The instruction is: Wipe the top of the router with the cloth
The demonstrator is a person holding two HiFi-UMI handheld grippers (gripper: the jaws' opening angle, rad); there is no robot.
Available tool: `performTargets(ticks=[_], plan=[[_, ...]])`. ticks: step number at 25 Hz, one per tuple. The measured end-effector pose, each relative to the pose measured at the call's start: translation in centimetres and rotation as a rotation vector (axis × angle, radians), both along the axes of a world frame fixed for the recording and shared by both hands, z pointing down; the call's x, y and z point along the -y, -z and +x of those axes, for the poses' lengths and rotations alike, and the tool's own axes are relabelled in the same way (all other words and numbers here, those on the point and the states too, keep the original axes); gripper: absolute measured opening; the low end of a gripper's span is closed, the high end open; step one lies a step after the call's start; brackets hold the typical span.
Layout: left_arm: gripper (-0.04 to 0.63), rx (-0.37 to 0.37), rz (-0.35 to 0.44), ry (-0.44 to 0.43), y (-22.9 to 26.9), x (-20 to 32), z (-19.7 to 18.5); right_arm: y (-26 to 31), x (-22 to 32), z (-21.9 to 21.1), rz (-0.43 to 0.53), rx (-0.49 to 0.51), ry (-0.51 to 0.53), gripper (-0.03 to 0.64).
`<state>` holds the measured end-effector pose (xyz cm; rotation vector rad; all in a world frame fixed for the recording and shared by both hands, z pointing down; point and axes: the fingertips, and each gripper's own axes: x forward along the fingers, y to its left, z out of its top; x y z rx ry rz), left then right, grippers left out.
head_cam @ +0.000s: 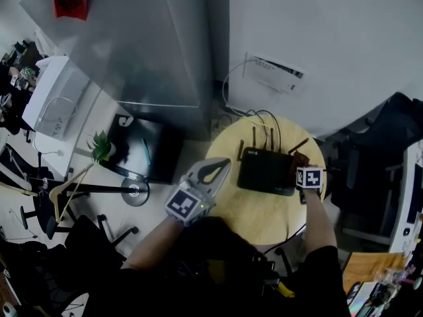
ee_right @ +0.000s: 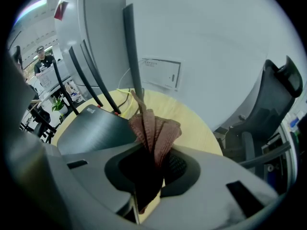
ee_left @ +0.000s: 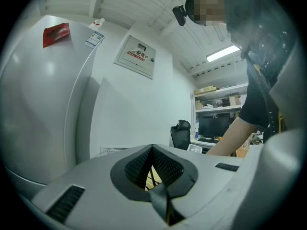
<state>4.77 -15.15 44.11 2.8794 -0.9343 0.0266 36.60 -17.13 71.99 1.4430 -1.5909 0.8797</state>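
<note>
A black router [head_cam: 266, 170] with several upright antennas lies on the round wooden table [head_cam: 264, 213]. In the right gripper view its dark top [ee_right: 91, 128] sits just left of my jaws. My right gripper [head_cam: 301, 165] is shut on a bunched brownish-red cloth [ee_right: 154, 131], at the router's right edge. The cloth [head_cam: 299, 161] shows as a dark wad by the router's right end. My left gripper [head_cam: 216, 170] is shut with nothing in it, held at the table's left edge, left of the router and apart from it. In its own view the left gripper [ee_left: 152, 169] points up at the wall.
A tall grey fridge [head_cam: 132, 45] stands behind the table at the left. A white wall box [head_cam: 274, 73] with cables hangs behind the router. A black office chair [head_cam: 377, 170] stands to the right. A small plant [head_cam: 100, 147] and a dark box [head_cam: 142, 147] are on the floor left.
</note>
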Motion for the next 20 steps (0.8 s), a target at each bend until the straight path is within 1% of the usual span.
performTargets(ticks=[6, 9, 10, 12, 14, 16, 20], plan=[[-0.008, 0.002, 0.001, 0.007, -0.2, -0.3, -0.6, 0.0, -0.8, 1.6, -0.013, -0.046, -0.029, 0.067], [-0.009, 0.000, 0.005, 0.006, -0.1, -0.4, -1.0, 0.0, -1.4, 2.2, -0.021, -0.093, -0.041, 0.067], [-0.008, -0.002, 0.006, 0.005, -0.1, -0.4, -1.0, 0.3, -1.5, 2.3, -0.014, -0.115, -0.039, 0.066], [-0.008, -0.007, 0.007, 0.002, 0.0, -0.6, -1.1, 1.4, -1.2, 2.1, 0.032, -0.151, -0.021, 0.066], [-0.008, -0.016, 0.007, 0.001, 0.2, -0.7, -1.2, 2.0, -1.7, 2.0, 0.048, -0.165, -0.021, 0.066], [-0.009, -0.030, 0.003, 0.001, 0.3, -0.7, -1.4, 2.5, -2.5, 1.4, 0.053, -0.108, -0.046, 0.066], [-0.009, -0.050, -0.009, -0.006, 0.4, -0.8, -1.6, 5.8, -2.0, -2.4, 0.149, 0.087, -0.063, 0.066]])
